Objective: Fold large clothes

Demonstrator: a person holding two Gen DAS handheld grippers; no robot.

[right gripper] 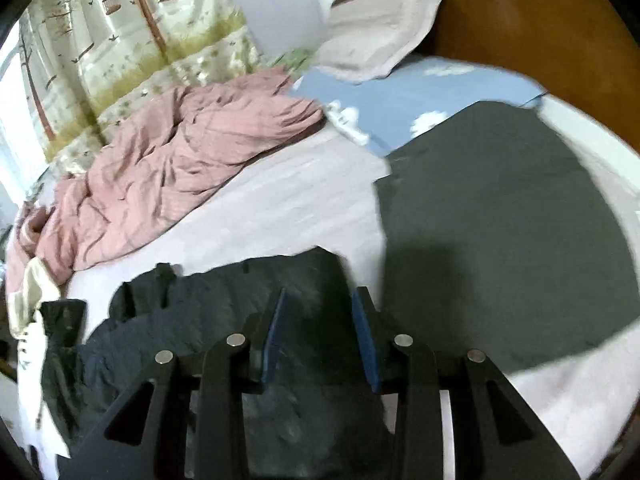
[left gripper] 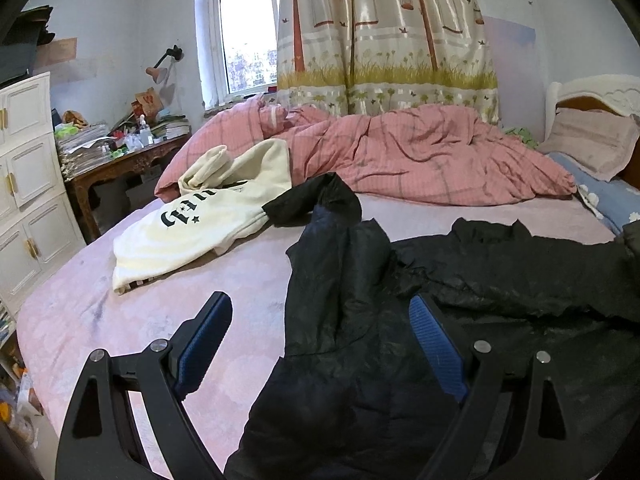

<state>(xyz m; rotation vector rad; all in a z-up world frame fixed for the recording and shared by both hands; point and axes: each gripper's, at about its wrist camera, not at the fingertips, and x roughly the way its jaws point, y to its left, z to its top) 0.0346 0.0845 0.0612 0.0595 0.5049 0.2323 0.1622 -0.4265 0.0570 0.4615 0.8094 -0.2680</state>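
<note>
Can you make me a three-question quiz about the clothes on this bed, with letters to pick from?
1. Where does the cream sweatshirt lie?
A. On the bed, left of the black jacket
B. On the desk
C. On the pillow

2. What colour is the crumpled quilt?
A. Green
B. Pink
C. Yellow

3. How are the jaws of the left hand-held gripper?
A. Wide apart, holding nothing
C. Shut on the curtain
B. Shut on the sweatshirt

Answers:
1 A: it rests on the bed sheet beside the black jacket.
2 B: pink checks show along the window side.
3 A: both blue pads stand far apart above the jacket.
</note>
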